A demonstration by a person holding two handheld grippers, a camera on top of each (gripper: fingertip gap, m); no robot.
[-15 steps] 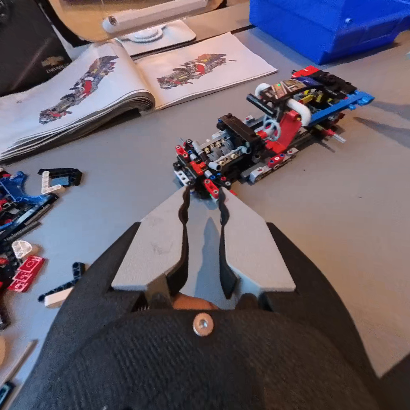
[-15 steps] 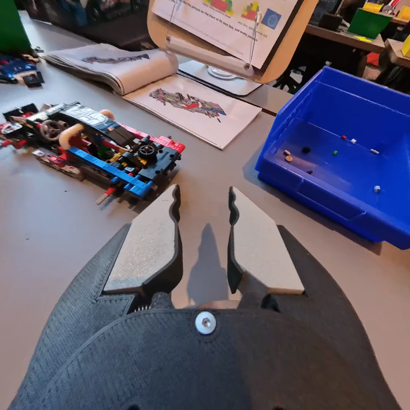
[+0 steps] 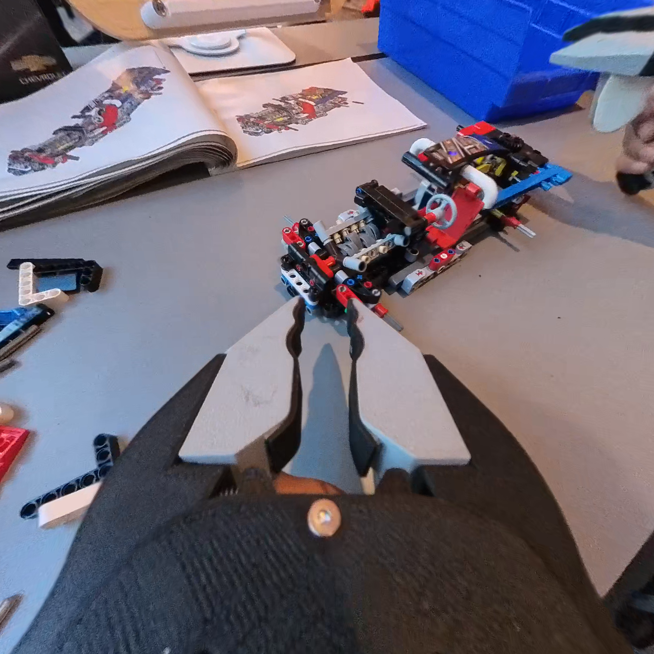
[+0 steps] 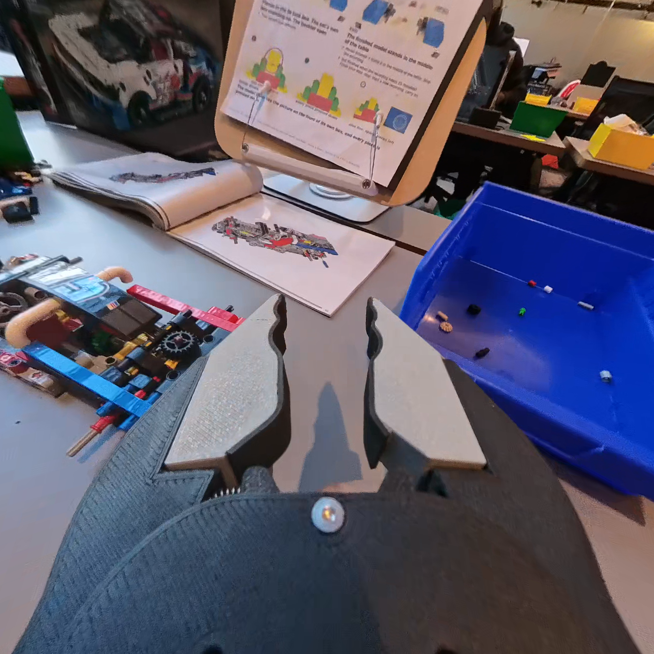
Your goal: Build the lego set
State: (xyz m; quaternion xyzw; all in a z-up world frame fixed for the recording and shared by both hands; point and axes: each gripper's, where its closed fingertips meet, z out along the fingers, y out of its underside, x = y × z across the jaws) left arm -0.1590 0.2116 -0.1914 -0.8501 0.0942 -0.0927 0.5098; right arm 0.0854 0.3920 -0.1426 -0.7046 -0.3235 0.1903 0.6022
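Currently both my hand-held grippers, left and right, gape empty; chassis, booklet, blue bin crowd counter.

A workshop: work tables bearing coloured parts bins.

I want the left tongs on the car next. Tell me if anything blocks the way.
Nothing visible does. The left tongs are open, tips already at the near end of the car, with only bare table around. Loose parts lie off to the left.
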